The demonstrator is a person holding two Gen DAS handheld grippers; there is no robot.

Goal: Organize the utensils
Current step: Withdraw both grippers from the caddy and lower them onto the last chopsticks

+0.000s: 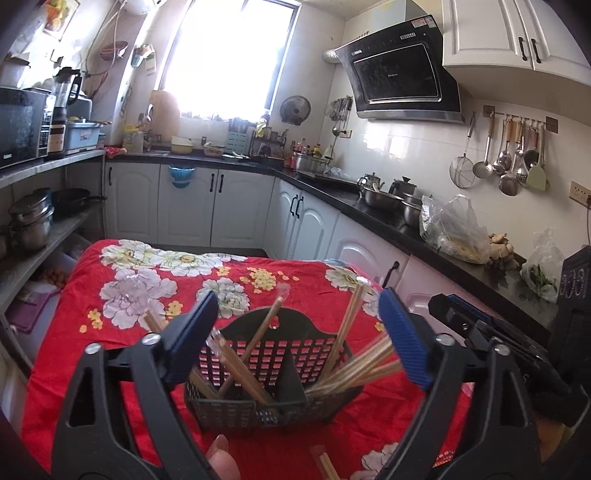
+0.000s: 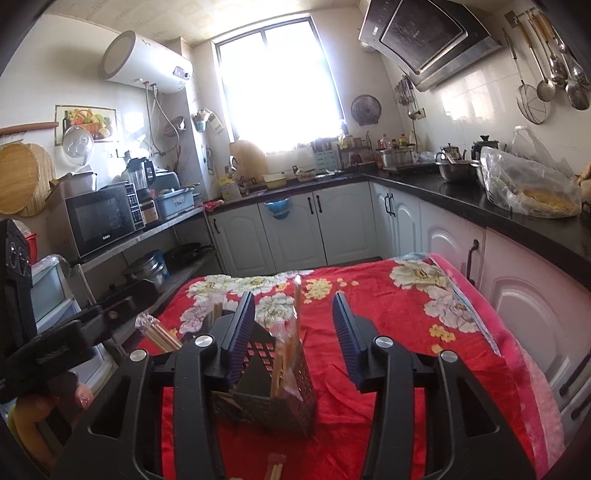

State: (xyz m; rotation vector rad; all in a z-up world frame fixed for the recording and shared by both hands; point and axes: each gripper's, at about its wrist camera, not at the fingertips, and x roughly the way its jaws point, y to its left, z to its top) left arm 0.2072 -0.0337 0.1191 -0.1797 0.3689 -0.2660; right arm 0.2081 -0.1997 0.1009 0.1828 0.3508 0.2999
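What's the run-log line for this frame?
left gripper: open, empty | right gripper: open, empty | wrapped chopsticks: in black basket | one pack: on cloth

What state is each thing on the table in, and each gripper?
Basket: upright on the cloth, holding chopsticks.
Chopsticks: wrapped, leaning in the basket's compartments.
Loose chopsticks: lying on the cloth, outside the basket.
Left gripper: open, fingers empty.
Right gripper: open, fingers empty.

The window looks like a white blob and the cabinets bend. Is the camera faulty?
Probably not. Left wrist view: the window is blown out by daylight and the wall cabinet curves from the fisheye lens. Right wrist view: the same glare at the window, a bowed counter, and dark corners.
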